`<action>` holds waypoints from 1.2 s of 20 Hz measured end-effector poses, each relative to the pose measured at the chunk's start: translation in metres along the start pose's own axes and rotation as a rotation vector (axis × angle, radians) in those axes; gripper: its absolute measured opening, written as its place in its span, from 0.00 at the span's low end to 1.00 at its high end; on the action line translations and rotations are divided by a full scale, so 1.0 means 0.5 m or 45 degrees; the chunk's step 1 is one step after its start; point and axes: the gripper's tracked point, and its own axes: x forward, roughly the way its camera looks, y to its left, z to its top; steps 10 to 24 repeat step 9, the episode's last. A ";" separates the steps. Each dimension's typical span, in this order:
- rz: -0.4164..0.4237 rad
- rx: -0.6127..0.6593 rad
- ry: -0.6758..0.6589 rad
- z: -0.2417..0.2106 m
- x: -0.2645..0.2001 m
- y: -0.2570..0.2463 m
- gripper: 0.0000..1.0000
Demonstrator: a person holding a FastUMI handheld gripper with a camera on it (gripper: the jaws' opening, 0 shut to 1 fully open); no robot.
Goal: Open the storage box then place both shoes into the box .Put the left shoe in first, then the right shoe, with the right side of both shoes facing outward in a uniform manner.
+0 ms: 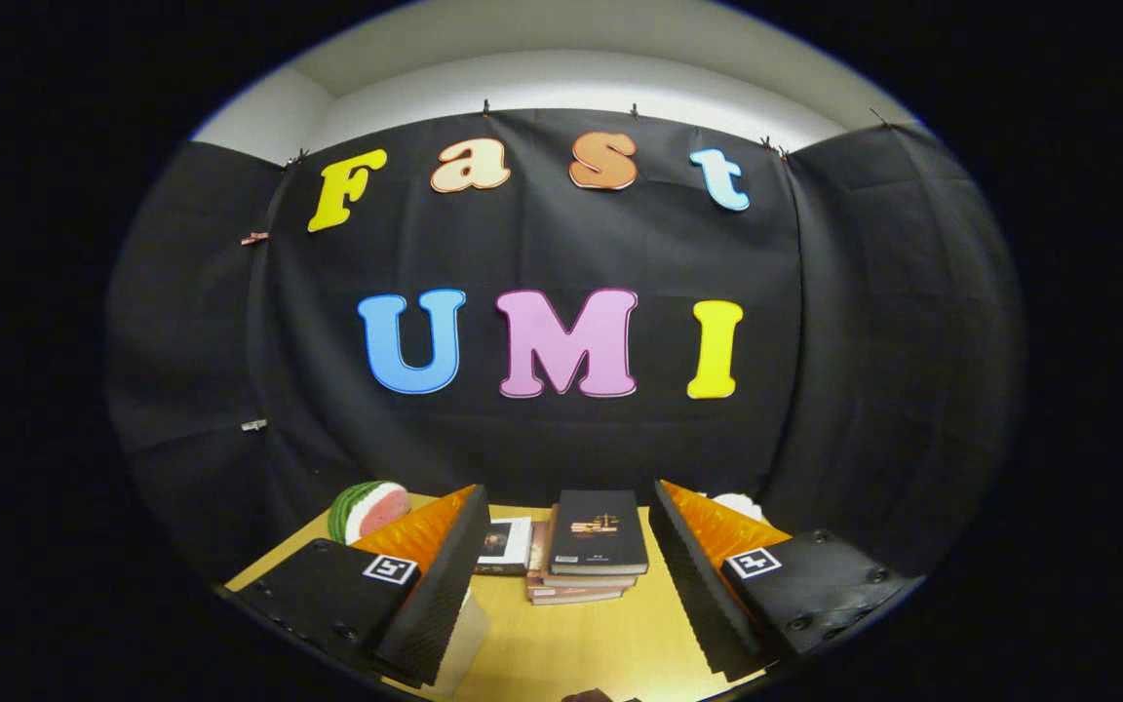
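- The hand-held gripper (561,585) is raised and looks level across the booth, its two fingers spread wide with nothing between them but bare tabletop.
- Where the storage box and the two shoes lie I cannot tell from here. A pale, translucent edge (459,639) peeks out just under the left finger; it might belong to a plastic box, but too little of it shows to say.
- How far the job has got therefore cannot be judged. The empty, parted fingers would fit a moment when the shoes are waiting to be picked up, and equally one where both are already stowed and the gripper is drawn back.
- The light wooden surface (571,648) carries a small stack of books (589,565) just ahead of the fingers, topped by a dark hardback with a gold emblem (599,531); another dark book (505,546) lies just beside it.
- A toy watermelon wedge with green striped rind and pink flesh (367,509) stands beyond the left finger; something white (737,505) shows past the right finger, too hidden to name.
- Black cloth (864,322) walls the booth, with a pale ceiling (571,73) above.
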 end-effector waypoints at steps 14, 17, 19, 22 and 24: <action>0.042 -0.131 -0.031 -0.047 0.012 -0.064 0.98; 0.042 -0.131 -0.031 -0.047 0.012 -0.064 0.98; 0.042 -0.131 -0.031 -0.047 0.012 -0.064 0.98; 0.042 -0.131 -0.031 -0.047 0.012 -0.064 0.98; 0.042 -0.131 -0.031 -0.047 0.012 -0.064 0.98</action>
